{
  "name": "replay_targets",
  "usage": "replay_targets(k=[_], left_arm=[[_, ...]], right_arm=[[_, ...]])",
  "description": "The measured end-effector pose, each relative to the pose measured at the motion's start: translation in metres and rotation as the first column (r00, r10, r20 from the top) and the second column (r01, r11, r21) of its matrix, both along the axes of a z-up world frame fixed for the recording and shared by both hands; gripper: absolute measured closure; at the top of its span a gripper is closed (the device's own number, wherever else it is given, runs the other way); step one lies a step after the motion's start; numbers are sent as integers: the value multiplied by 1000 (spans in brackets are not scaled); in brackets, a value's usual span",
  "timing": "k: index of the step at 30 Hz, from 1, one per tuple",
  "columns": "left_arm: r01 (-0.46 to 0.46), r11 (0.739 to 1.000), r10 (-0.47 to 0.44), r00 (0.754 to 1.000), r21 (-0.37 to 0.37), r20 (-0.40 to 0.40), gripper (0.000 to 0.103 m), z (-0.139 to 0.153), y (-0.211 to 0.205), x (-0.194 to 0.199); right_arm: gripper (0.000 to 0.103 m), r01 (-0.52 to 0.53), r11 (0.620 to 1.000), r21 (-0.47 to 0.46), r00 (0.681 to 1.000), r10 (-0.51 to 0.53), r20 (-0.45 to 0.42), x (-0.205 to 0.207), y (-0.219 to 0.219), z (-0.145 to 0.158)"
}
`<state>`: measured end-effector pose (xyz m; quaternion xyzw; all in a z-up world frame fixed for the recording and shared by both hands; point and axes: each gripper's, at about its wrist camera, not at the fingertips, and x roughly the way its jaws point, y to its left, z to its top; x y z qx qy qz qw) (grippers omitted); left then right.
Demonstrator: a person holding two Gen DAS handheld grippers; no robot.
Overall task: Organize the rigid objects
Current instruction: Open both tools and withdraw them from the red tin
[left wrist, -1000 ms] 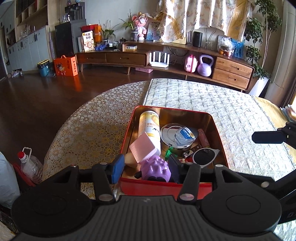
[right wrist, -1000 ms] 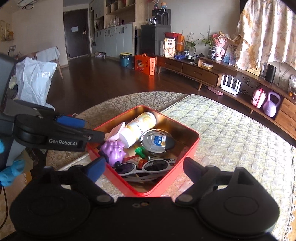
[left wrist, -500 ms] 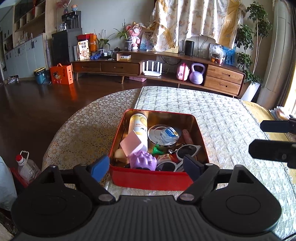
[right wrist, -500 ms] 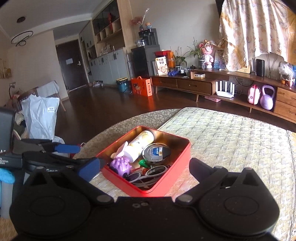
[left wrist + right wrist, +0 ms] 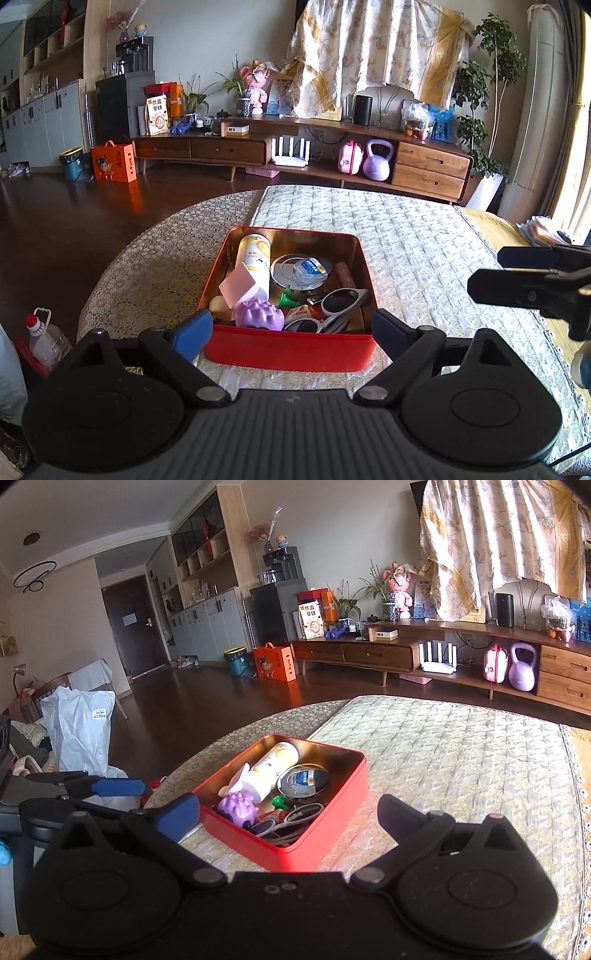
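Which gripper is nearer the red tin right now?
Left, it seems. The left gripper faces the red tin squarely, jaws open by its near wall; the right gripper hangs off its right corner, also open.

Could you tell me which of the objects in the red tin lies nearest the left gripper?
The purple knobbly toy: it sits against the near wall of the red tin, closest to the left gripper; the bottle lies farther back.

Tin (image 5: 291,356) sitting on the desk (image 5: 424,236), near its front edge. Inside: bottle (image 5: 254,258) back left, round can (image 5: 301,271) to its right, sunglasses (image 5: 334,308) front right, spiky ball (image 5: 259,314) front left.
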<state>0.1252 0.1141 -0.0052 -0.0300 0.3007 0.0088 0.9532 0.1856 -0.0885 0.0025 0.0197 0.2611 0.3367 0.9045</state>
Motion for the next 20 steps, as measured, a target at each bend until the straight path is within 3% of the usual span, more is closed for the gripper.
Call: replay_targets(k=[14, 20], left_arm=[[-15, 999, 14, 1000, 46, 21, 9, 0, -9, -6], [-1, 1000, 1, 1000, 28, 7, 9, 0, -10, -6]], right_arm=[[0, -2, 999, -49, 1000, 3, 20, -15, 0, -10], [0, 28, 998, -52, 1000, -28, 9, -13, -7, -18]])
